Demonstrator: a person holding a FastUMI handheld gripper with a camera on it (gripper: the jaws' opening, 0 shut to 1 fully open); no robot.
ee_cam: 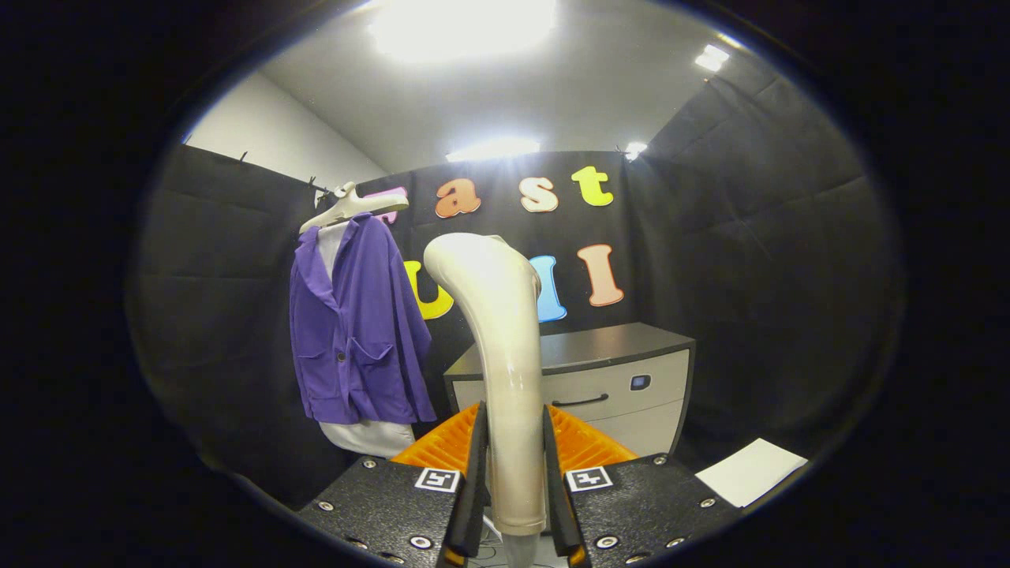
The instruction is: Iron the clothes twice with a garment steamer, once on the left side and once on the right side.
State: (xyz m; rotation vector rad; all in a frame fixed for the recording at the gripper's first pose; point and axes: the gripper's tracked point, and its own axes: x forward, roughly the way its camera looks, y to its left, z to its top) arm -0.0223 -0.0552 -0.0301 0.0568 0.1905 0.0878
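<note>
Tool (513, 473) grips steamer (493, 331); purple jacket (355, 331) hangs beyond, left.

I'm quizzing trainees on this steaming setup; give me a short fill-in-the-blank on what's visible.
1. The gripper is shut on the cream-coloured ____.
2. The purple jacket hangs from a ____.
3. Beyond the jaws stands a grey ____ with a dark handle.

Missing words: garment steamer; hanger; drawer cabinet.

**Booth layout as I logged it**

I had the garment steamer (497, 347) upright between the gripper (513, 481) fingers. Jacket (355, 331) hung on hanger (351, 207), beyond and left. Cabinet (600, 371) stood behind; paper sheet (750, 471) lay right.
</note>
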